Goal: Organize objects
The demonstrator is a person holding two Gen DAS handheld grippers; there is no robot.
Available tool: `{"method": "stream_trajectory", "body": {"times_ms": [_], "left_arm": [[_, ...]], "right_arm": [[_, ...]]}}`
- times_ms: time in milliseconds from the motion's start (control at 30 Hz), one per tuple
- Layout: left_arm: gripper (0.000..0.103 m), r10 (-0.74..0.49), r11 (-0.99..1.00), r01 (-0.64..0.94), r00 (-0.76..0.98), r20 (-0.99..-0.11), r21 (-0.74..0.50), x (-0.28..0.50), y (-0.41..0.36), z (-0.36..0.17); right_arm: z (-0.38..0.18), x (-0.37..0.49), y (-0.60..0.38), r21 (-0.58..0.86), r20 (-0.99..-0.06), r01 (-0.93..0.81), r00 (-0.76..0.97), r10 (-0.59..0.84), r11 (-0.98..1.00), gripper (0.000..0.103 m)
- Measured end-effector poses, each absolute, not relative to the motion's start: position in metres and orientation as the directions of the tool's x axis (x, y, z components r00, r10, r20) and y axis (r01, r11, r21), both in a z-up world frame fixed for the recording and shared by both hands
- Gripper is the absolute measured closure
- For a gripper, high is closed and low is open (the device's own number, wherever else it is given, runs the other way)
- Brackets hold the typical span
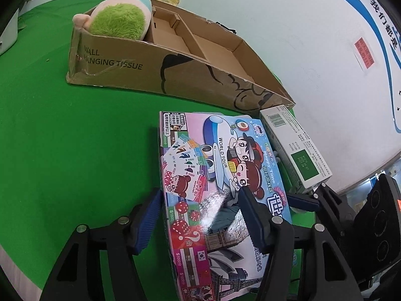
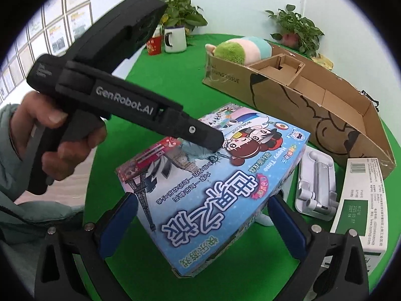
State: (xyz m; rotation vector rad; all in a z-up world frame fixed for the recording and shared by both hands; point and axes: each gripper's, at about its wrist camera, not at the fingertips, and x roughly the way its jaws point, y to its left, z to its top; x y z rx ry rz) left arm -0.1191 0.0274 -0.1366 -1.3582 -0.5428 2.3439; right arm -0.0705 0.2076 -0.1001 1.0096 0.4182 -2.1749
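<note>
A game box (image 2: 215, 175) lies on the tabletop (image 1: 62, 130) before a cardboard tray (image 1: 175, 72), a plush toy (image 1: 117, 22) in the tray's left end.

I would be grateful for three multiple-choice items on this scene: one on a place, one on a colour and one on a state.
1. Where is the plush toy?
A. On the game box
B. In an end compartment of the cardboard box
C. Beside the mugs

2. What colour is the table cloth?
A. Red
B. Blue
C. Green

3. How is the cardboard box's long compartment?
A. Empty
B. Full of cartons
C. Covered by a lid

Answers: 1 B, it sits in the end by the printed words; 2 C, the cloth is bright green; 3 A, its bare floor shows.
</note>
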Motion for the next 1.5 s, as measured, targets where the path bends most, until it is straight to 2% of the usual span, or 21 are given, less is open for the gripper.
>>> {"method": "stream_trajectory", "body": {"times_ms": [400, 767, 800, 833, 867, 900, 933, 967, 1033, 1133, 1200, 1233, 1267, 1333, 1400, 1500], "left_arm": [[0.043, 0.49, -0.86, -0.123, -0.473, -0.732, -0.495, -0.117, 0.031, -0.139], [0.044, 0.482, -0.864, -0.118, -0.475, -0.736, -0.49, -0.114, 0.031, -0.128], [0.046, 0.483, -0.863, -0.118, -0.479, -0.733, -0.492, -0.114, 0.031, -0.125], [0.064, 0.49, -0.86, -0.128, -0.483, -0.726, -0.494, -0.113, 0.032, -0.12], [0.077, 0.536, -0.833, -0.159, -0.464, -0.705, -0.529, -0.113, 0.036, -0.117], [0.09, 0.606, -0.786, -0.194, -0.43, -0.669, -0.588, -0.112, 0.042, -0.113], [0.093, 0.665, -0.741, -0.25, -0.401, -0.629, -0.623, -0.11, 0.053, -0.107], [0.093, 0.66, -0.75, -0.303, -0.399, -0.637, -0.587, -0.106, 0.064, -0.097], [0.092, 0.594, -0.805, -0.324, -0.419, -0.687, -0.497, -0.105, 0.076, -0.087], [0.086, 0.556, -0.83, -0.236, -0.423, -0.715, -0.506, -0.112, 0.057, -0.097], [0.08, 0.509, -0.856, -0.165, -0.437, -0.742, -0.49, -0.117, 0.045, -0.106], [0.073, 0.503, -0.857, -0.139, -0.436, -0.746, -0.496, -0.118, 0.04, -0.109], [0.068, 0.505, -0.854, -0.129, -0.433, -0.747, -0.503, -0.118, 0.038, -0.111], [0.043, 0.516, -0.846, -0.124, -0.443, -0.734, -0.519, -0.115, 0.036, -0.111], [0.03, 0.518, -0.841, -0.123, -0.465, -0.718, -0.527, -0.109, 0.036, -0.109], [0.028, 0.532, -0.837, -0.148, -0.446, -0.72, -0.527, -0.108, 0.051, -0.109]], "right_arm": [[-0.105, -0.053, 0.203, -0.108, -0.755, 0.726, -0.504, -0.419, -0.679, 0.0], [-0.096, -0.053, 0.198, -0.12, -0.724, 0.692, -0.551, -0.414, -0.712, 0.0], [-0.09, -0.053, 0.2, -0.111, -0.711, 0.691, -0.557, -0.429, -0.714, 0.0], [-0.085, -0.053, 0.202, -0.106, -0.697, 0.691, -0.564, -0.442, -0.715, 0.0], [-0.08, -0.054, 0.203, -0.103, -0.685, 0.693, -0.569, -0.455, -0.714, 0.008], [-0.075, -0.054, 0.201, -0.066, -0.684, 0.729, -0.53, -0.502, -0.681, 0.042], [-0.073, -0.057, 0.196, -0.068, -0.695, 0.729, -0.524, -0.492, -0.681, 0.06], [-0.075, -0.059, 0.189, -0.097, -0.709, 0.723, -0.532, -0.462, -0.684, 0.068], [-0.082, -0.06, 0.179, -0.129, -0.723, 0.749, -0.52, -0.455, -0.65, 0.068], [-0.091, -0.067, 0.194, -0.058, -0.716, 0.743, -0.497, -0.491, -0.667, 0.054], [-0.095, -0.067, 0.213, -0.034, -0.696, 0.731, -0.507, -0.508, -0.682, 0.034], [-0.096, -0.067, 0.222, -0.022, -0.684, 0.722, -0.515, -0.516, -0.691, 0.031], [-0.097, -0.068, 0.232, -0.004, -0.675, 0.714, -0.519, -0.525, -0.701, 0.022], [-0.099, -0.075, 0.249, 0.042, -0.672, 0.699, -0.509, -0.538, -0.714, 0.019], [-0.105, -0.086, 0.263, 0.078, -0.695, 0.681, -0.486, -0.53, -0.728, 0.017], [-0.123, -0.107, 0.284, 0.117, -0.747, 0.638, -0.448, -0.491, -0.761, 0.015]]}}
